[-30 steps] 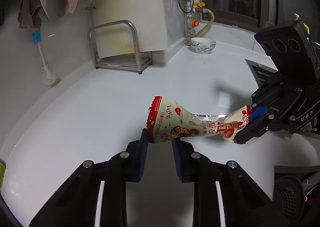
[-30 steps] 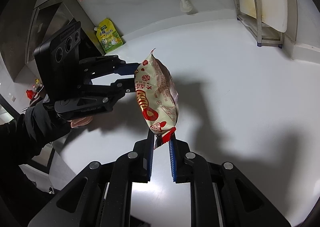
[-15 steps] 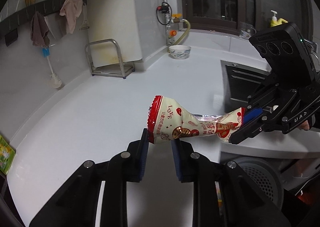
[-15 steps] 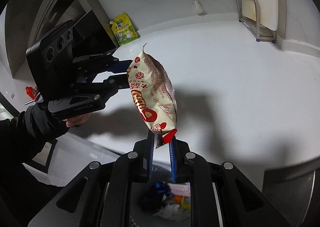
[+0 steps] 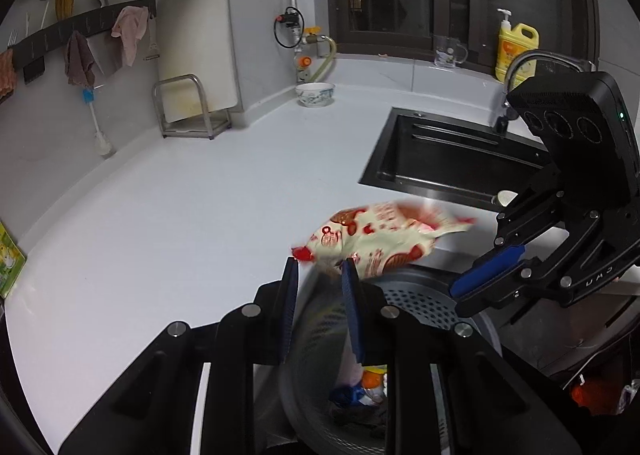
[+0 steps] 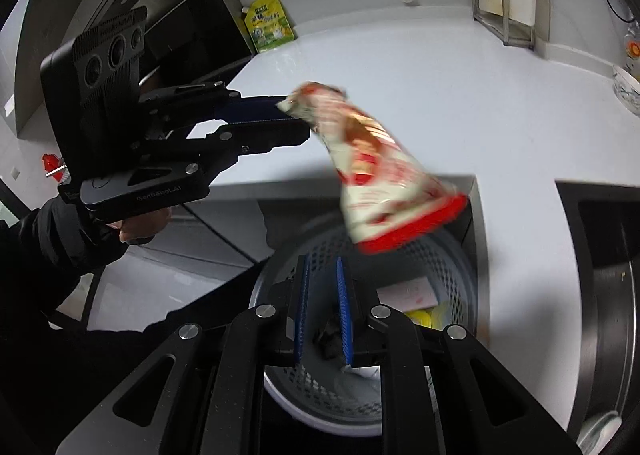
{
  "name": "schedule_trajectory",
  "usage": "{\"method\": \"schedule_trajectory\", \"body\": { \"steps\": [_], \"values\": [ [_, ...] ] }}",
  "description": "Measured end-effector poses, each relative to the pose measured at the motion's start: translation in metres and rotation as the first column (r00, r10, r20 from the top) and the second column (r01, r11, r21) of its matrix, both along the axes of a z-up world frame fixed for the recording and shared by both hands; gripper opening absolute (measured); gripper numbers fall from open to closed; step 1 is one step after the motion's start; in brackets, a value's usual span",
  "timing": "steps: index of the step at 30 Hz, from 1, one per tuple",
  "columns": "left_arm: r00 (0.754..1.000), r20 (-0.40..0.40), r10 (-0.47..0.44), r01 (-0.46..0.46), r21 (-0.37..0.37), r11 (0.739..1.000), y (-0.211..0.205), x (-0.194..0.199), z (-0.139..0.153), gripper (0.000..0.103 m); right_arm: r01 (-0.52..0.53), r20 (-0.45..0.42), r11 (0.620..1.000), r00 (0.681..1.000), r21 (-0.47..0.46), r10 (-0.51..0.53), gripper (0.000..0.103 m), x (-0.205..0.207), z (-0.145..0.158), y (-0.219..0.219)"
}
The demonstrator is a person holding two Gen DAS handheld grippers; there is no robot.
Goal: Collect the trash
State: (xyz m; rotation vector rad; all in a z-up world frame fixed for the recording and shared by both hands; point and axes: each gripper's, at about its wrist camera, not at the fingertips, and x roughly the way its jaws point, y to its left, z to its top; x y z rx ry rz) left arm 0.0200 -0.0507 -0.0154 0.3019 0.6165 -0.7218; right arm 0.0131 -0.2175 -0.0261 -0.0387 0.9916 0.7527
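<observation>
On the left, the left gripper (image 5: 319, 269) has a corner of the snack wrapper (image 5: 372, 239) at its tips; whether that corner is pinched or loose I cannot tell (the wrapper is blurred). The thin, crinkly wrapper, cream with red print, hangs above the round mesh bin (image 5: 416, 303), which already holds scraps. To the right, the right gripper (image 6: 323, 271) is spread and empty. Only the drop seems left.

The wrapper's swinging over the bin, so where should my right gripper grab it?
Pinch the snack wrapper by its flat red crimped end, the free lower one, coming up from below. Its other end sits at the left gripper, above the mesh bin.
</observation>
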Motion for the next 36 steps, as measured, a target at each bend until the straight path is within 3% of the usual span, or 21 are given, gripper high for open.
{"method": "schedule_trajectory", "body": {
  "steps": [8, 15, 22, 25, 27, 33, 36],
  "values": [
    [0.999, -0.048, -0.018, 0.018, 0.006, 1.000, -0.012, -0.046, -0.033, 0.023, 0.065, -0.013, 0.998, 0.998, 0.009, -0.065, 0.014, -0.037, -0.031, -0.014],
    [0.991, -0.122, 0.052, -0.049, 0.028, 0.998, -0.012, -0.059, -0.071, 0.023, 0.156, -0.033, 0.986, 0.987, 0.060, -0.154, 0.014, -0.055, -0.057, -0.024],
    [0.983, -0.155, 0.102, -0.099, 0.031, 0.995, -0.012, -0.069, -0.079, 0.023, 0.244, -0.033, 0.963, 0.970, 0.113, -0.242, 0.014, -0.065, -0.068, -0.035],
    [0.980, -0.161, 0.118, -0.113, 0.036, 0.993, -0.012, -0.072, -0.081, 0.031, 0.281, -0.036, 0.951, 0.960, 0.126, -0.279, 0.014, -0.071, -0.074, -0.034],
    [0.978, -0.164, 0.127, -0.123, 0.037, 0.992, -0.012, -0.073, -0.081, 0.042, 0.313, -0.031, 0.942, 0.950, 0.123, -0.312, 0.016, -0.074, -0.078, -0.033],
    [0.969, -0.190, 0.161, -0.159, 0.026, 0.987, -0.010, -0.075, -0.081, 0.052, 0.413, -0.005, 0.901, 0.909, 0.132, -0.416, 0.022, -0.083, -0.084, -0.031],
    [0.964, -0.186, 0.189, -0.186, 0.034, 0.982, -0.009, -0.076, -0.080, 0.062, 0.462, 0.018, 0.877, 0.884, 0.133, -0.468, 0.035, -0.087, -0.083, -0.031]
  ]
}}
